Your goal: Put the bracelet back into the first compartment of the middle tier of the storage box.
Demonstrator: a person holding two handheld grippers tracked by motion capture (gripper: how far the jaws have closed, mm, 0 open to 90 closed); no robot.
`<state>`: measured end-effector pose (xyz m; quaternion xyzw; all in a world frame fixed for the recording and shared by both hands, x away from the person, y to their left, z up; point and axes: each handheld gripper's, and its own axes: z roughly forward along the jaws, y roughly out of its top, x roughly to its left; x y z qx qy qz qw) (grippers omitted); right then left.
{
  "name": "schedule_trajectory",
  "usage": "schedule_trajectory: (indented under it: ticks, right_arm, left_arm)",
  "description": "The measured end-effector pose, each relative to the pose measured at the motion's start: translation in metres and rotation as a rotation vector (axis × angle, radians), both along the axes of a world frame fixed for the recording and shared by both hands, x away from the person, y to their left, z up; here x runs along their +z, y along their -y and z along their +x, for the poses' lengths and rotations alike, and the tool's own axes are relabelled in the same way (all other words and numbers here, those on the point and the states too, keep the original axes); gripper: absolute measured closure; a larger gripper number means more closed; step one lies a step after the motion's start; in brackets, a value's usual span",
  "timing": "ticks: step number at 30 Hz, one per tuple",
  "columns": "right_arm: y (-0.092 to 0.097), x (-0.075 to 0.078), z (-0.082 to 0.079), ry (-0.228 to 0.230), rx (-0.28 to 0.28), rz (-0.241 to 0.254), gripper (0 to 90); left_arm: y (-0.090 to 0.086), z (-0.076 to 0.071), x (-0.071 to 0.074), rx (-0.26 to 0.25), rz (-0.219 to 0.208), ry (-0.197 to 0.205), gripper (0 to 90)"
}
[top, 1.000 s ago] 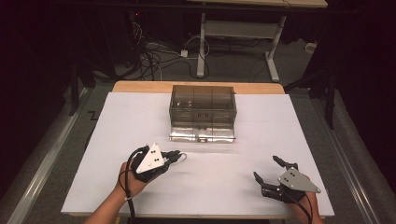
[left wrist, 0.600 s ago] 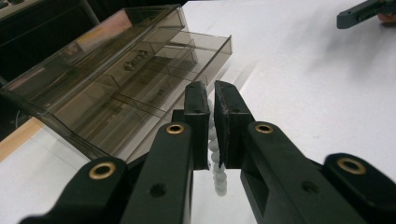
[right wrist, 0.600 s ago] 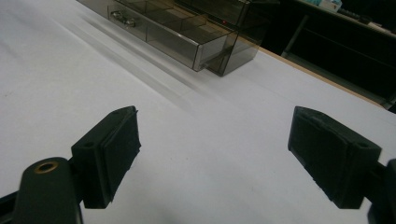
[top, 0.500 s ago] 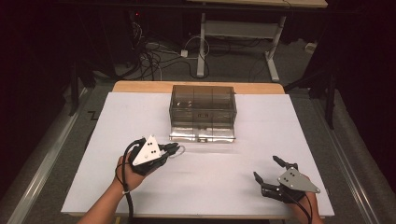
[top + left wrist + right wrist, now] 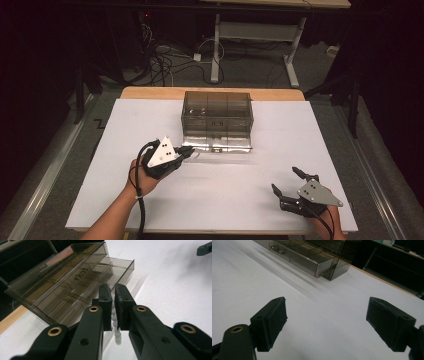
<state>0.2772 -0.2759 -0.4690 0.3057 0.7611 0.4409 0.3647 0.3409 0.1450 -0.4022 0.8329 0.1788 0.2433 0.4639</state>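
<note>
**Bead string lifted, drawer open, drop-in still to do**

Progress, judged from the frames: the white table (image 5: 250,200) holds a smoky clear plastic drawer box (image 5: 217,112) at centre back, and its bottom drawer (image 5: 220,144) is already pulled out toward the person. The pickup looks done too. What seems left is carrying the string over the open drawer, letting go, and probably pushing the drawer shut.

Left gripper (image 5: 186,150) sits just at the front left corner of the open drawer, held off the table. In the left gripper view its jaws are pinched nearly together on a string of white beads (image 5: 115,322), which hangs down between the pads and dangles below them. The string is not over a compartment yet as far as I can tell; the drawer lies just ahead of the jaws.

Right gripper (image 5: 285,182) is parked near the front right of the table, well apart from the box, jaws wide apart with nothing between them.

The beads: small, round, white, glossy, a short strand, limp. Full length hidden by the jaws. Drawer has divided compartments and a small metal handle (image 5: 276,250) on the front; the compartments look empty.
</note>
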Motion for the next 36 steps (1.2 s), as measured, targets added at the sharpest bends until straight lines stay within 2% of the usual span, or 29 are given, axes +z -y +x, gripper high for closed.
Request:
schedule_trajectory:
  ticks: [8, 21, 36]
  right_arm:
    - [0.0, 0.0, 0.0, -0.001, 0.001, -0.002, 17.4]
    - [-0.001, -0.001, -0.001, -0.003, 0.007, -0.009, 17.5]
    - [-0.001, -0.001, -0.001, -0.004, 0.008, -0.011, 17.5]
  left_arm:
    - [0.001, 0.011, 0.003, 0.015, -0.023, 0.005, 83.0]
    - [0.009, 0.033, 0.009, 0.029, -0.029, 0.009, 82.9]
    - [0.017, 0.059, -0.004, 0.056, -0.032, -0.027, 82.9]
